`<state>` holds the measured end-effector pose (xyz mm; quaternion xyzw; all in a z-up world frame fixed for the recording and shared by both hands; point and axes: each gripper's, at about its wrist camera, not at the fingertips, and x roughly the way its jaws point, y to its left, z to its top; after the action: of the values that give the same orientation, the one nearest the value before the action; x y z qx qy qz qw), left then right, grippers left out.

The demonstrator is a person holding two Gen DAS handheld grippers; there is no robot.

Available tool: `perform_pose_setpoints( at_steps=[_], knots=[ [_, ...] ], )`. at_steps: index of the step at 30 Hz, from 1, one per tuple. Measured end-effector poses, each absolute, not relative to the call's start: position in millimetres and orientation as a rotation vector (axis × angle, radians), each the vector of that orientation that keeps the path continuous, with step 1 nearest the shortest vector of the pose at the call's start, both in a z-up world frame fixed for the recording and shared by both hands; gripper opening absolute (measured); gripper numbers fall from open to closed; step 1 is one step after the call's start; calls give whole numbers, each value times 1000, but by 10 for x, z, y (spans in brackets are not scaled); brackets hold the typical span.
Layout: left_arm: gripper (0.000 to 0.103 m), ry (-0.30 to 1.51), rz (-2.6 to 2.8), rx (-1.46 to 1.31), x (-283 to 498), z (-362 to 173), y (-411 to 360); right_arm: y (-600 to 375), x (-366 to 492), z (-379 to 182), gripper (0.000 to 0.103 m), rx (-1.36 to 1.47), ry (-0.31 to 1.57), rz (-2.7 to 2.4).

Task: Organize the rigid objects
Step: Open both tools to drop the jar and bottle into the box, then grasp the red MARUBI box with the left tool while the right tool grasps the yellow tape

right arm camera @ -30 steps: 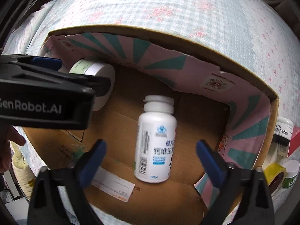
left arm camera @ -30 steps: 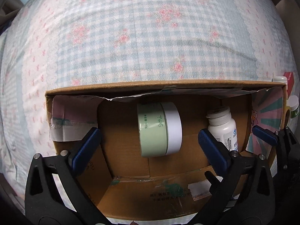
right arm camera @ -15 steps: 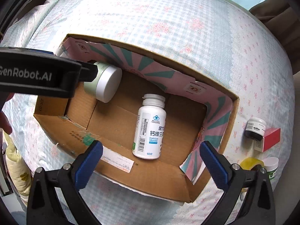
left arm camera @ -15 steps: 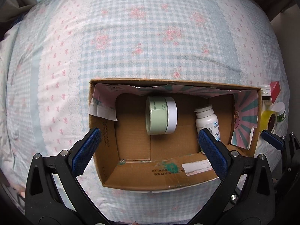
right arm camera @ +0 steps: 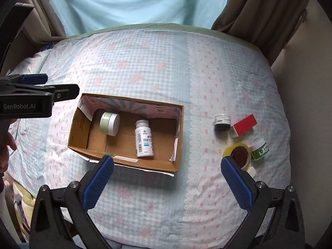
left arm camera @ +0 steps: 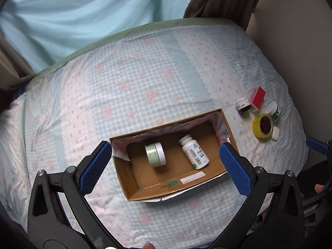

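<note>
Cardboard box [right arm camera: 78, 128] lay open on the checked bedspread [right arm camera: 157, 62], toward its left side and nearer the front edge than the back. Inside it a white pill bottle [right arm camera: 144, 139] rested on its side near the middle of the floor, and a pale green jar [right arm camera: 109, 123] with a white lid lay tipped over toward the box's left end, apart from the bottle. Near the bed's right edge, well apart from the box, sat a small dark jar [right arm camera: 222, 122], a red box [right arm camera: 244, 124] just beside it, a roll of yellow tape [right arm camera: 238, 152] and a green-labelled pot [right arm camera: 259, 149] touching the roll. Left gripper [left arm camera: 165, 167] hung above the box with its jaws wide and nothing between them. Right gripper [right arm camera: 167, 183] hung over the bedspread by the front edge, jaws likewise wide and empty.
</note>
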<state>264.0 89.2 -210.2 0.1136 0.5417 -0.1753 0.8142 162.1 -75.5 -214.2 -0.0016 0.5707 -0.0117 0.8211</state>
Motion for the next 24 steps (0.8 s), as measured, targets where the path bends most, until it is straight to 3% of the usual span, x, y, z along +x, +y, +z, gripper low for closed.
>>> perform_pose_setpoints(
  at_steps=[10, 18, 24],
  knots=[
    [103, 1075, -643, 555, 2587, -1993, -974, -1838, 932, -2245, 103, 223, 1129, -297],
    [103, 1147, -822, 775, 2671, -2763, -2480, -2473, 705, -2873, 103, 299, 1036, -383],
    [103, 1233, -895, 916, 2850, -3562, -3193, -2722, 794, -3449, 103, 282, 1023, -377]
  ],
)
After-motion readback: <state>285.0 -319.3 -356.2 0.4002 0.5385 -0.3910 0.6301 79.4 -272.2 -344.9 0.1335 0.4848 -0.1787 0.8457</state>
